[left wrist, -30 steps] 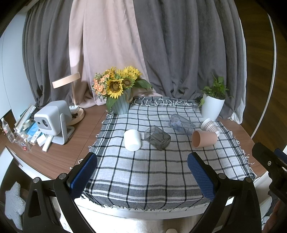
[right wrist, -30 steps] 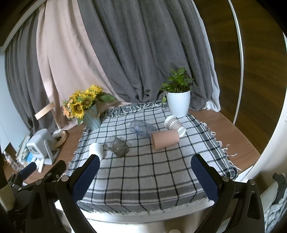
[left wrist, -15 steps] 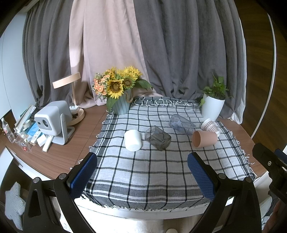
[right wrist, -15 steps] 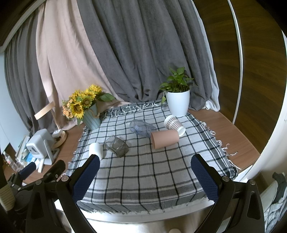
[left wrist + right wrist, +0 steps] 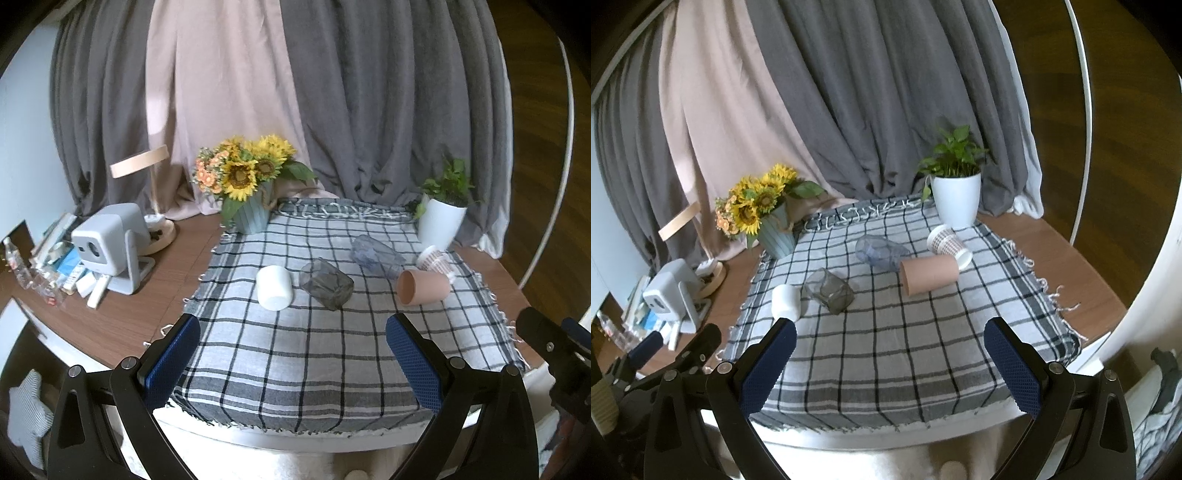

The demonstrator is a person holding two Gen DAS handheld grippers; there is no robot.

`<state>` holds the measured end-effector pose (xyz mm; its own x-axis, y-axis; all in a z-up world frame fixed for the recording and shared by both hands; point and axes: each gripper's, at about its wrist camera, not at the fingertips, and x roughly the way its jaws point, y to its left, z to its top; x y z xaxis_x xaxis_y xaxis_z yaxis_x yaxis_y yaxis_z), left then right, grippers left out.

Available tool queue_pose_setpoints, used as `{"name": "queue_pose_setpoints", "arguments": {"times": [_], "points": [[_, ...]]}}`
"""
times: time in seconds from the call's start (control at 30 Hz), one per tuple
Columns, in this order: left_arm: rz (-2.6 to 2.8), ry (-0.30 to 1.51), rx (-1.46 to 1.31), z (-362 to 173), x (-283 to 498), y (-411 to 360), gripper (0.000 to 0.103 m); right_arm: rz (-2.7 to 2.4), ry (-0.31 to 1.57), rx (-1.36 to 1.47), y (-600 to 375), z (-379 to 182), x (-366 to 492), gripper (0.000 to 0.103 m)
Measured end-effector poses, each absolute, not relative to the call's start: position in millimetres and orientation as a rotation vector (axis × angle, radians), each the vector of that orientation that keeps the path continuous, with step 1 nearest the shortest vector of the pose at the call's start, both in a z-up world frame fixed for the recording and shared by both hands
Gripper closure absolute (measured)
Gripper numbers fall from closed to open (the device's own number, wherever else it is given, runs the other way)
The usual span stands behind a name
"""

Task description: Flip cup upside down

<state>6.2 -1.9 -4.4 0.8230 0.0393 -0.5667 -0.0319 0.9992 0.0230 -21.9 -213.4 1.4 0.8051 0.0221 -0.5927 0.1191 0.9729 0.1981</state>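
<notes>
Five cups lie on their sides across the checked cloth (image 5: pixel 295 354), and nobody has touched one yet. Taking the white plant pot (image 5: pixel 956 201) at the far corner as my marker: the patterned paper cup (image 5: pixel 948 243) lies just in front of it, the terracotta cup (image 5: pixel 929 274) touches that one on the near side, and the bluish clear cup (image 5: pixel 881 252) sits close beside the terracotta one, away from the pot. Farther from the pot come the smoky glass tumbler (image 5: pixel 327 283) and then the white cup (image 5: pixel 275 288), the two nearly touching.

Both tools hang over the near edge of the cloth, well apart from every cup. The left gripper (image 5: pixel 291 363) is spread wide with nothing in it; the right gripper (image 5: pixel 888 365) is likewise wide and empty.

The trouble I foresee is rolling. These are round things lying loose on soft fabric, so a jaw that nudges before it closes could send one away, perhaps off the table. The crowded pair by the pot looks worst: reaching for the terracotta cup may knock its paper neighbour. The glass could slip if pinched on its smooth wall.
</notes>
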Motion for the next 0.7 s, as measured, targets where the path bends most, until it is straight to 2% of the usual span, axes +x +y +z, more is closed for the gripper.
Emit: {"name": "queue_pose_setpoints", "arguments": {"times": [0.33,0.7], "points": [[0.082,0.669,-0.028,-15.5,44.3,-44.2,0.0,-0.016,0.668,0.212,-254.4,-2.2,20.4,0.001],[0.188,0.752,-0.077,-37.7,122.7,-118.4,0.0,0.071,0.794,0.182,-333.0,-33.1,133.6,0.001]]}}
